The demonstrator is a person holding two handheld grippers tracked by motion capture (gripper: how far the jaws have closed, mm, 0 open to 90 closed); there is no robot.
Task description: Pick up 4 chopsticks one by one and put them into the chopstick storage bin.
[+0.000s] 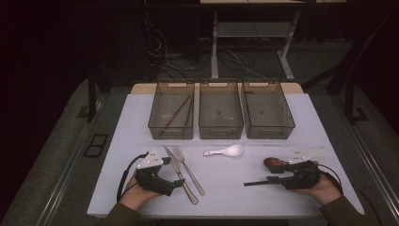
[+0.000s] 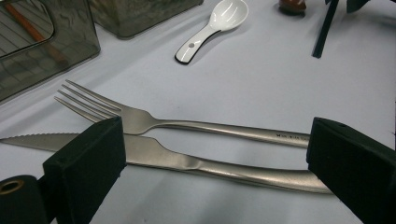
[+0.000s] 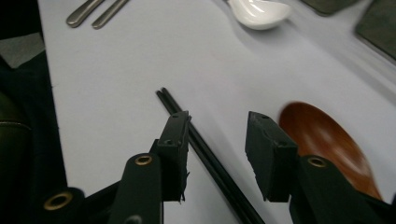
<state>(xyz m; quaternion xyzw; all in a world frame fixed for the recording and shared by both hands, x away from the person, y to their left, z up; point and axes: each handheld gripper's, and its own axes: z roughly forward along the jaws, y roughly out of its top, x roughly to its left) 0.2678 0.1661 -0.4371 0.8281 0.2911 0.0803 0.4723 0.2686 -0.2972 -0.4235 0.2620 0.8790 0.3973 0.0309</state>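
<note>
Dim floor and cable clutter surround a pale table (image 1: pixel 141 113) on which three clear bins stand in a row at the far edge; the left bin (image 1: pixel 171 110) already holds a pair of brown chopsticks (image 1: pixel 178 112), while the middle bin (image 1: pixel 220 110) and right bin (image 1: pixel 268 110) look nearly bare. On the near half lie a knife (image 1: pixel 179 173) and a fork (image 1: pixel 188 170) side by side, a white spoon (image 1: pixel 225 151) near the middle, and at the right a brown wooden spoon (image 1: pixel 274 163) beside a pair of black chopsticks (image 1: pixel 258 182). The work looks like sorting cutlery into the bins. The left gripper (image 2: pixel 215 158) rests low over the knife and fork with its jaws spread wide, both handles lying between them and neither pad pressing. The right gripper (image 3: pixel 217 154) hovers just above the black chopsticks, its jaws partly apart; the chopsticks pass under the left jaw and the wooden spoon lies just beside the other jaw, nothing clamped. Judging from this, the step in hand is picking the next piece on the right. The next move would call for lining the jaws squarely across the thin black chopsticks, lowering until the pads straddle both, and closing firmly so neither slips out.
</note>
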